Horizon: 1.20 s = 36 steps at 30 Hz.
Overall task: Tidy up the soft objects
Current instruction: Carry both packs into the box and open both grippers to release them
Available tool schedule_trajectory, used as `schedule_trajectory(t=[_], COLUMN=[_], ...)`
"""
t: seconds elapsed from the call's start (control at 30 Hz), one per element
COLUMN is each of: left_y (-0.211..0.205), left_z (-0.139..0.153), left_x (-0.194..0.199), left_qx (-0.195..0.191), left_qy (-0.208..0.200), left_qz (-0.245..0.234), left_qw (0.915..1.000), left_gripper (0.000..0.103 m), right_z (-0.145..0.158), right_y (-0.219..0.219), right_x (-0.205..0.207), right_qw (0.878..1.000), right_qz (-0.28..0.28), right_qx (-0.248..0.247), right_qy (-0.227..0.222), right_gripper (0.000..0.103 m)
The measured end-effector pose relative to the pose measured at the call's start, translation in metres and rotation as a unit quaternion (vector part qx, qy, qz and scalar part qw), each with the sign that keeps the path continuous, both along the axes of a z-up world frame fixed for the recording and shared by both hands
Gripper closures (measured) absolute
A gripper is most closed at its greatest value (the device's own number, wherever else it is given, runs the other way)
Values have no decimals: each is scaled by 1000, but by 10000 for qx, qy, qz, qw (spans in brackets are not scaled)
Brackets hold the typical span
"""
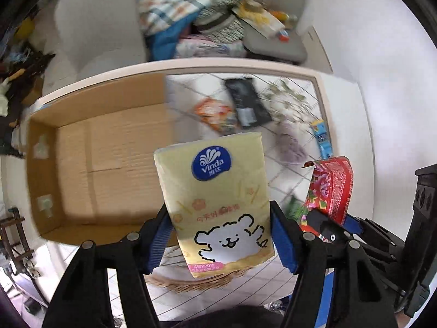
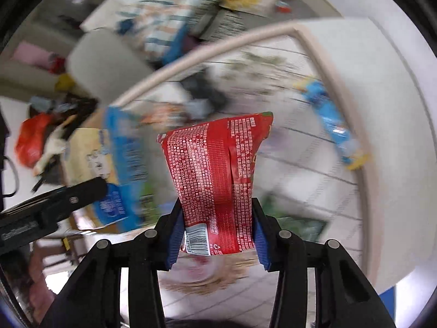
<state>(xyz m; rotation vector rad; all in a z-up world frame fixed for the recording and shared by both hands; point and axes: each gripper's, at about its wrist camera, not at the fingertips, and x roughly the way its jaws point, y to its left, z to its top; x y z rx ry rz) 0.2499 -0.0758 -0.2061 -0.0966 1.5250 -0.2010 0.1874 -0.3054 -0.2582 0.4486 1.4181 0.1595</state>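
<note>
My left gripper (image 1: 221,235) is shut on a yellow Vinda tissue pack (image 1: 218,199) with a white cartoon dog, held upright above the table, just right of an open cardboard box (image 1: 109,150). My right gripper (image 2: 215,235) is shut on a red snack packet (image 2: 218,180), printed back side facing me; the packet also shows in the left wrist view (image 1: 330,188), close to the right of the tissue pack. The left gripper shows at the left of the right wrist view (image 2: 68,199).
The table (image 1: 295,180) has a white grid-pattern cloth. On it lie a black packet (image 1: 245,104), an orange packet (image 1: 215,112), a purple soft item (image 1: 291,145) and a blue packet (image 1: 322,139). Behind are a grey chair (image 1: 98,27) and piled fabrics (image 1: 180,5).
</note>
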Motion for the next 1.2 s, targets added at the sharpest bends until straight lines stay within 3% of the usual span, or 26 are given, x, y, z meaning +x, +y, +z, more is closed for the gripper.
schedule_trajectory(t=[0.17,0.27,0.4,0.53,0.83,1.0,1.2], left_y=[91,136,183,204,212,201,192], left_z=[-7,-23,-53,-86,-158,-175,-174], left_x=[0,13,41,67,109,119,126], left_qx=[300,367,337,269,-31,-160,5], left_qy=[-78,37,256,495,1173,1320,1350], left_qz=[407,632,687,462,80,-237,-363], left_qw=[9987,9973,9967,9973,9931,9908,9902], left_gripper=[38,38,38,38,38,37,38], right_z=[30,28,7,-26,-102,-123,-144], right_y=[106,170,240,286,314,316,327], right_x=[12,28,55,83,131,149,163], right_qw=[9978,9961,9942,9931,9919,9915,9888], right_qz=[549,793,1063,1157,1110,1075,1297], right_qx=[354,385,160,-46,-379,-515,-452], right_qy=[-129,-53,8,205,484,517,580], right_gripper=[56,56,56,56,56,56,51])
